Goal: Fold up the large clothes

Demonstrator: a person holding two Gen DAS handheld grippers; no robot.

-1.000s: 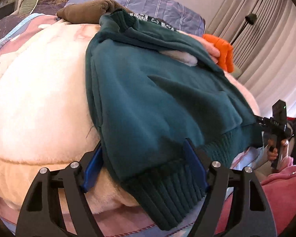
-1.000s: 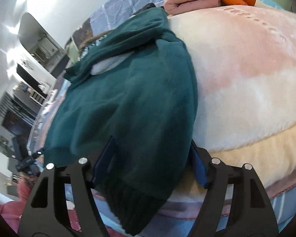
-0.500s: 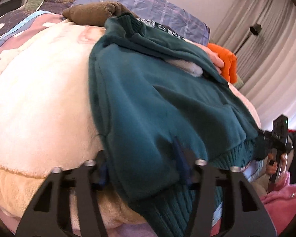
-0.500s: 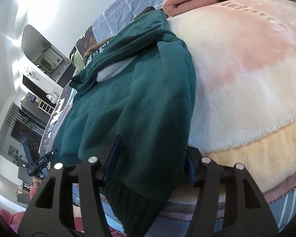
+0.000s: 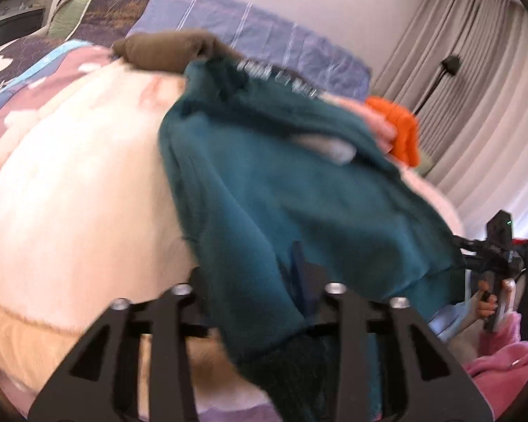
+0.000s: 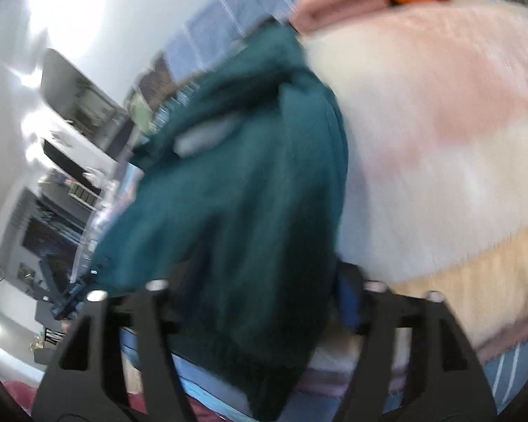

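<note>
The dark teal fleece sweatshirt [image 5: 299, 190] lies along the bed's near edge on a cream plush blanket [image 5: 70, 211]. Left gripper [image 5: 250, 281] and right gripper [image 6: 260, 285] each pinch its ribbed hem, probably to carry it toward the collar.

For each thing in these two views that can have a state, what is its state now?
Green sweatshirt: spread on the bed, hem gripped at both corners.
Left gripper: shut on the hem.
Right gripper: shut on the hem.
Fleece blanket: spread flat under the sweatshirt.
Orange garment: folded.
Curtains: drawn.
</note>
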